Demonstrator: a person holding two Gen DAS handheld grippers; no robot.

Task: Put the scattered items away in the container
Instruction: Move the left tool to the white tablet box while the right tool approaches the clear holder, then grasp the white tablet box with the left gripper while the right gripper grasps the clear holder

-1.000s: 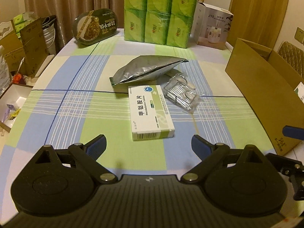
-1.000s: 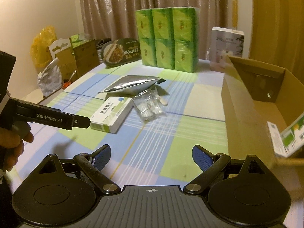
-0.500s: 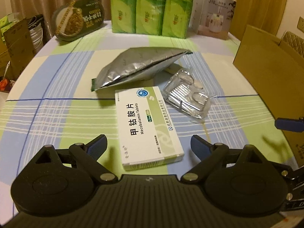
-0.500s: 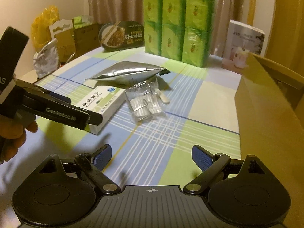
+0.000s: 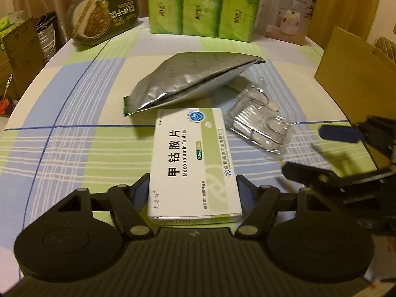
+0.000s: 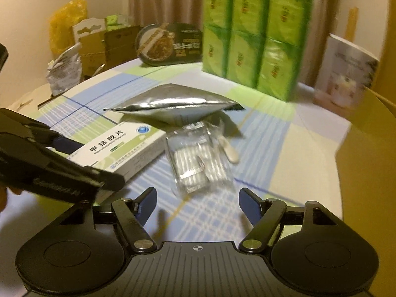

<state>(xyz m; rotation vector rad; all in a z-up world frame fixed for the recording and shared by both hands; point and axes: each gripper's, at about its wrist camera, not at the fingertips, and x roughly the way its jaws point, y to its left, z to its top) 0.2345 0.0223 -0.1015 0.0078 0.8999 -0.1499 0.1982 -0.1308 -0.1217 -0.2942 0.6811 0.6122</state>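
A white and green medicine box (image 5: 193, 163) lies flat on the checked tablecloth, and my left gripper (image 5: 193, 191) is shut on its near end, one finger against each long side. The same box (image 6: 121, 151) shows in the right wrist view with the left gripper (image 6: 94, 163) on it. A clear plastic blister pack (image 6: 198, 163) lies just ahead of my right gripper (image 6: 198, 199), which is open and holds nothing. A silver foil pouch (image 5: 188, 81) lies behind both items. The brown cardboard box (image 5: 346, 69) stands at the table's right edge.
A stack of green tissue packs (image 5: 203, 5), a dark oval noodle bowl (image 5: 104, 17) and a white appliance carton (image 5: 287, 12) line the far edge of the table. Cardboard boxes and bags (image 6: 81, 39) are piled beyond the left edge.
My left gripper moved forward over the medicine box and its fingers came in against the box's sides. The right gripper swung left from the cardboard box toward the blister pack.
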